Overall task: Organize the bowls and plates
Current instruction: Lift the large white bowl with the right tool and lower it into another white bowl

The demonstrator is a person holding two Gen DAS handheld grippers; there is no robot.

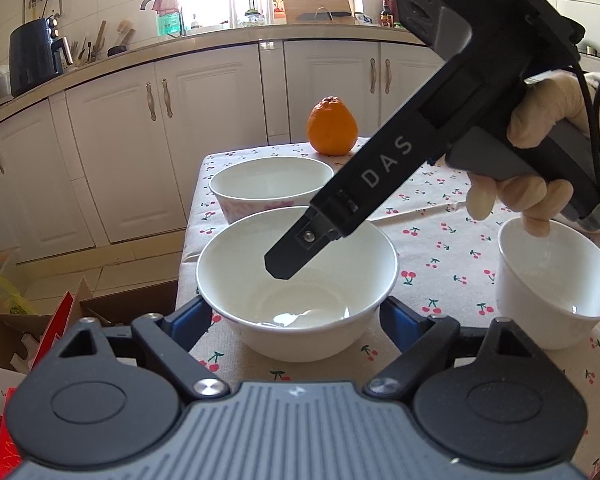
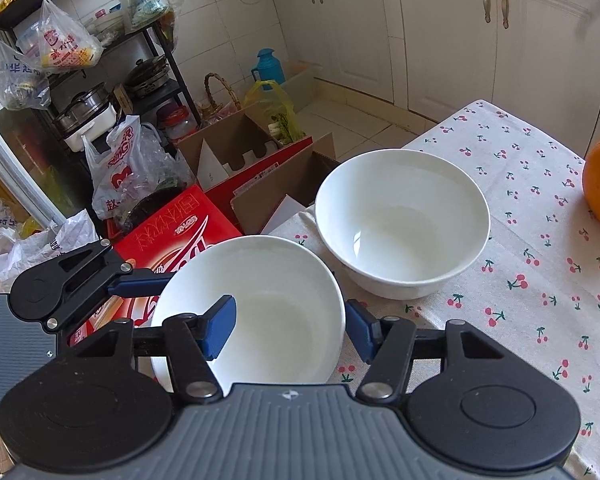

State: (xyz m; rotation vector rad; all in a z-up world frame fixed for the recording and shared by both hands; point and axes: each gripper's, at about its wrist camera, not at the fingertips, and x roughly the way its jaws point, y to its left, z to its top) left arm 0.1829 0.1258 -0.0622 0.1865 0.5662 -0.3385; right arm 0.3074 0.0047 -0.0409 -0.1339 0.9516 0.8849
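Bowls of smooth glossy white china sit on the cherry-print tablecloth: the near bowl sits between the left gripper's spread blue pads, while the right gripper clamps its rim, one pad inside.

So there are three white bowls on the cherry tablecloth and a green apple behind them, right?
Not quite: the fruit behind the bowls is an orange, not a green apple. The left wrist view shows it, with all three white bowls on the cherry tablecloth.
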